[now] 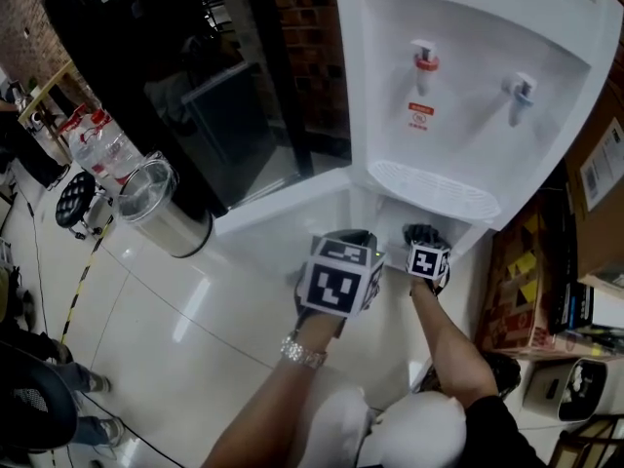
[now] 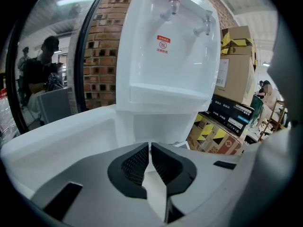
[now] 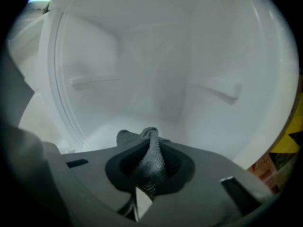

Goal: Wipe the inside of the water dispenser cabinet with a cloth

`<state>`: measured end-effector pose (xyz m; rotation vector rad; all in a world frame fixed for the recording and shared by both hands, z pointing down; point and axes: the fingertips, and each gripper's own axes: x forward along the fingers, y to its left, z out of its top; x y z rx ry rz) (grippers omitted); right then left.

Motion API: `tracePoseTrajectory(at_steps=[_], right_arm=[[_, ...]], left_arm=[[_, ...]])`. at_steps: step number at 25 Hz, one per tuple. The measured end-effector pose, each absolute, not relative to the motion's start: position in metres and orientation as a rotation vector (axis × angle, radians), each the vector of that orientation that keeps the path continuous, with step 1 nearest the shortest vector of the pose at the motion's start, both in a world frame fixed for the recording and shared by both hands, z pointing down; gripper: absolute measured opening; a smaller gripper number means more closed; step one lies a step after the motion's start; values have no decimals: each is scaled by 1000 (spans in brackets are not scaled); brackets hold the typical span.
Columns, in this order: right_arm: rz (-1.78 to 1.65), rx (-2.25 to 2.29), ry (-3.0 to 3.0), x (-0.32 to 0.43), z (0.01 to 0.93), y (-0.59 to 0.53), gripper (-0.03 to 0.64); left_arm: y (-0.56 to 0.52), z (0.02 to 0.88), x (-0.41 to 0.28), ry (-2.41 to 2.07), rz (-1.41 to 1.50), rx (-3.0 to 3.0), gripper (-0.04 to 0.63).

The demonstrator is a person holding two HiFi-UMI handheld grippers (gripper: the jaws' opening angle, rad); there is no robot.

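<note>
The white water dispenser (image 1: 468, 86) stands at the upper right of the head view, its lower cabinet door (image 1: 283, 213) swung open to the left. My right gripper (image 1: 426, 240) reaches into the cabinet opening. In the right gripper view the right gripper (image 3: 150, 145) is shut on a grey woven cloth (image 3: 152, 167), just above the cabinet floor, facing the white back wall (image 3: 156, 65) with a ledge on each side. My left gripper (image 1: 351, 247) hovers beside the opening. Seen in its own view, the left gripper (image 2: 149, 150) is shut and empty, pointing up at the dispenser front (image 2: 165, 56).
A steel bin (image 1: 161, 208) and a clear water bottle (image 1: 97, 144) stand on the tiled floor at left by a dark glass door (image 1: 195, 96). Cardboard boxes (image 1: 526, 281) are stacked right of the dispenser. A person (image 1: 39, 398) stands at lower left.
</note>
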<state>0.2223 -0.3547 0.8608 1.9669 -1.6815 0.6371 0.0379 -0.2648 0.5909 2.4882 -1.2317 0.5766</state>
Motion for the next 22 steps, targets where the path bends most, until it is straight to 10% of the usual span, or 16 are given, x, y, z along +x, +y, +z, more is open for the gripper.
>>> tracePoseTrajectory(at_steps=[10,22], right_arm=[[732,1767,-1822,143,773,-295,25],[872,1675,-1869,99,463,-188,25]], left_arm=[[-248,551,23,-1432,530,2393,6],[-192,377,-10,-1370,664,2145,25]])
